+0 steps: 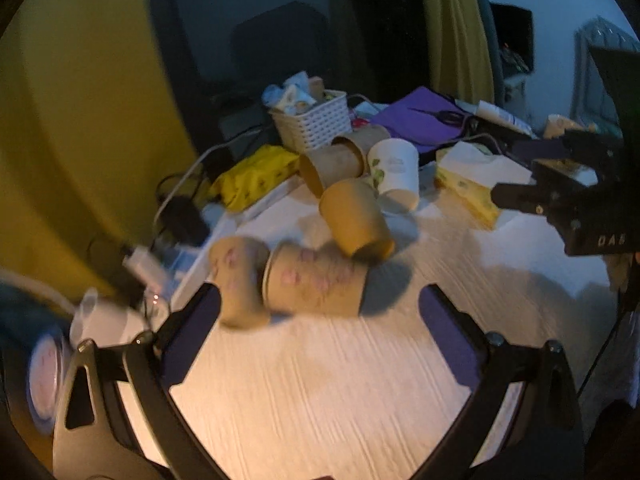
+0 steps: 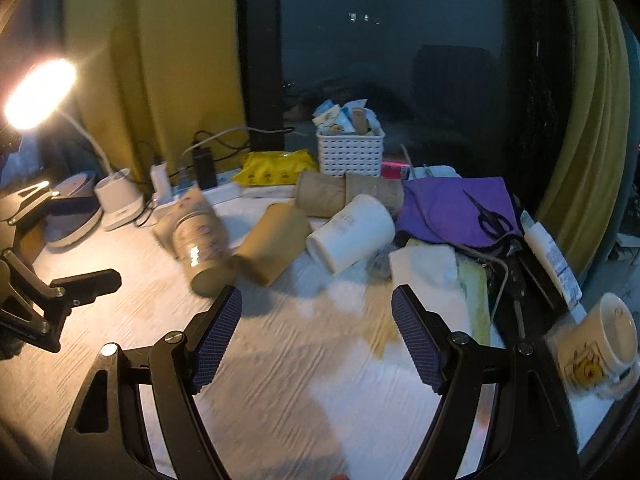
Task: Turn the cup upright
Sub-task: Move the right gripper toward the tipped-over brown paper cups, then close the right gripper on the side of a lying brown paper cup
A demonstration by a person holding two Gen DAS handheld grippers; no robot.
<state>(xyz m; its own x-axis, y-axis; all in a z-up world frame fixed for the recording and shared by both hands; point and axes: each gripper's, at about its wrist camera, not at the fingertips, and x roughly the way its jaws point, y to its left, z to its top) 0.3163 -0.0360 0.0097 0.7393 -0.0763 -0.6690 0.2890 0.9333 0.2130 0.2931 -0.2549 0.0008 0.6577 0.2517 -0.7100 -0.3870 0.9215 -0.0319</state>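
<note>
Hovering over the pale desk (image 1: 320, 392) with both pairs of tongs spread wide and gripping nothing: left tongs (image 1: 320, 300) just short of two pink-printed paper cups (image 1: 316, 282), right tongs (image 2: 316, 304) over bare desk in front of the pile. Lying on their sides, all seven cups: two pink-printed ones nested mouth to mouth nearest the left tongs, one plain brown cup (image 1: 354, 218) behind them with its open mouth tipped toward the camera, one white cup with green leaves (image 1: 396, 170) beside it, two more brown cups (image 1: 332, 166) at the back, touching a white lattice basket (image 1: 316, 124) stuffed with small packets. Seen only from the right wrist: a lit desk lamp (image 2: 40, 92) on a white base at far left, scissors (image 2: 490, 216) on a purple cloth (image 2: 444, 208), an upright cream mug (image 2: 600, 344) at the right edge, and the left tongs as a black frame at lower left. Seen only from the left wrist: the right tongs as a black block at the right edge, and a yellow tissue box (image 1: 472, 192) under white paper. Shared by both: one yellow packet (image 2: 280, 166) beside the basket, yellow curtains, dark window. Blurred by motion, fine print unreadable.
</note>
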